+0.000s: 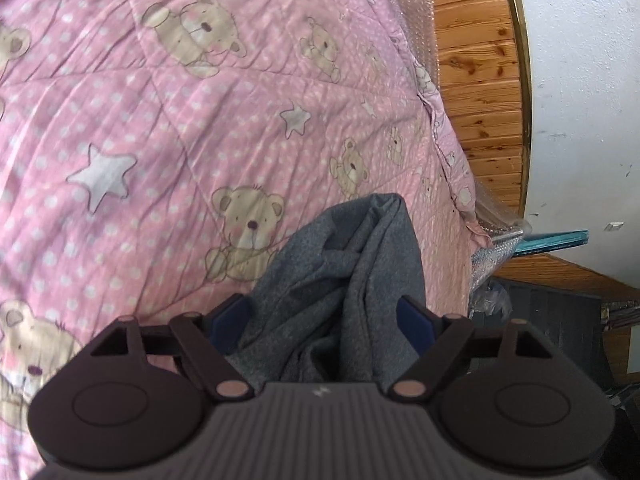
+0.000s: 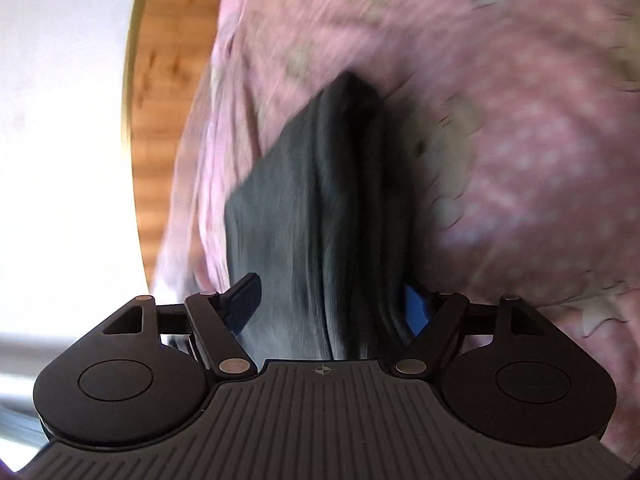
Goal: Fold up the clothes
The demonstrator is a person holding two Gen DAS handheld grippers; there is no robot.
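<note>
Both the left claw (image 1: 326,320) and right claw (image 2: 332,304) pinch bunched grey garment (image 1: 340,264) above the bed (image 1: 160,120); soft, limp cloth, probably best gripped at edges.

Bunched grey garment (image 1: 340,280) hanging in folds above pink teddy-bear quilt (image 1: 160,120).

A home bedroom: a pink quilt (image 1: 192,128) printed with teddy bears and white stars fills most of the left wrist frame, spread over a bed. At the upper right, knotty wood panelling (image 1: 480,80) meets a white plastered wall (image 1: 580,80).
</note>
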